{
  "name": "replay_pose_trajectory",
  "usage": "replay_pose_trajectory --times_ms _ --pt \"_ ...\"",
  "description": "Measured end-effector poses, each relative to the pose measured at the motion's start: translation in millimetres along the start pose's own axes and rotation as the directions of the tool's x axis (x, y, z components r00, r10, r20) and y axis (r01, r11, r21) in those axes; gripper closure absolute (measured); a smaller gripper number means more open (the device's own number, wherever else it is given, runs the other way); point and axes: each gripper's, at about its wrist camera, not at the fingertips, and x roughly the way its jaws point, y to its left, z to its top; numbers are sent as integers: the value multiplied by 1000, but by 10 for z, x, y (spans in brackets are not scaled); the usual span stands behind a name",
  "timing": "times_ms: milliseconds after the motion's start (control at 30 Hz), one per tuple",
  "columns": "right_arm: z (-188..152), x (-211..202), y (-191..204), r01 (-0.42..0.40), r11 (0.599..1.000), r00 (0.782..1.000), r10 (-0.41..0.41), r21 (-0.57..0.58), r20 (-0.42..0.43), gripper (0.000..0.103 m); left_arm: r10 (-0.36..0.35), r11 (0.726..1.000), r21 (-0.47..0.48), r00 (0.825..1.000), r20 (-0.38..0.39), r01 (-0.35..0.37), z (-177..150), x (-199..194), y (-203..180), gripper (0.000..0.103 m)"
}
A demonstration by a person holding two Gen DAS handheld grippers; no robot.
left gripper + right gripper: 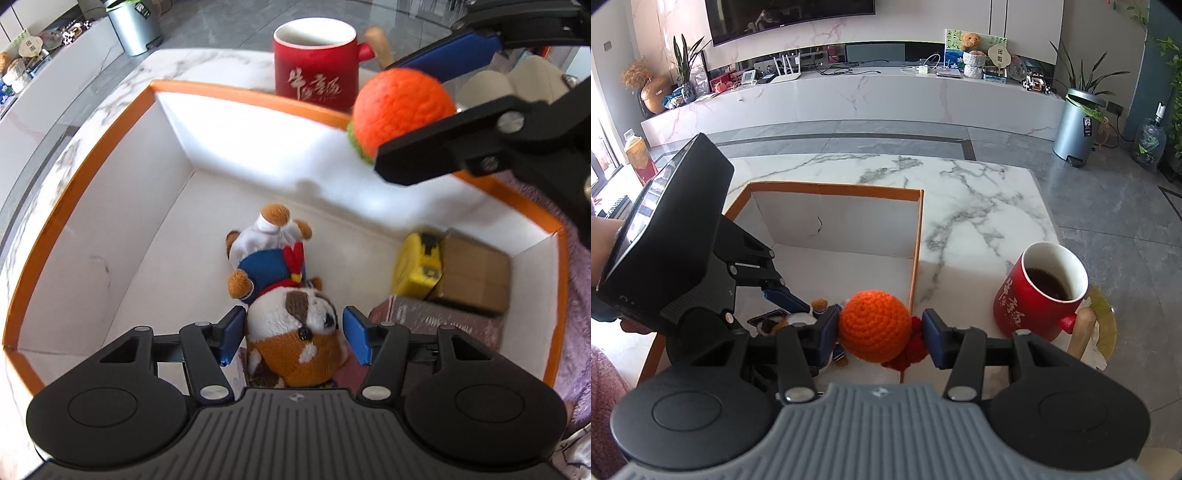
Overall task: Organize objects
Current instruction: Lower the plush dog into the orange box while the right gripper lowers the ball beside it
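Note:
A plush dog [291,325] in a blue and red outfit lies on the floor of a white box with an orange rim [110,122]. My left gripper [293,332] points down into the box with its blue pads on either side of the dog's head, open and not pressing it. My right gripper [881,332] is shut on an orange crocheted ball [873,325] with a red yarn piece at its right side. It holds the ball above the box's near right corner, close to the rim [831,190]. In the left wrist view the ball [402,107] shows a green edge.
Inside the box, at the right, lie a yellow tape measure [417,269], a brown carton [476,277] and a dark reddish packet [424,317]. A red mug [1034,295] of dark drink with a wooden handle stands right of the box on the marble table [979,192].

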Motion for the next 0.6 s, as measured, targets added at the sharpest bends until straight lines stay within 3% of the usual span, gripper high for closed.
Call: replay_pose_trajectory --times_ms 167,300,433,600 --pt "7 15 22 -9 1000 1000 9 -3 1 52 15 999 32 1000 4 -15 -7 17 -8 42" --pt "-14 -10 70 -32 999 999 32 -33 4 52 27 995 94 998 57 -33 -31 8 -78 50" --pt "-52 -51 88 -29 998 1000 29 -47 -1 52 2 987 161 994 110 -20 59 15 -193 50" --pt "-78 -114 15 -11 1000 1000 11 -26 -3 52 -17 977 211 996 92 -2 200 156 -333 50"
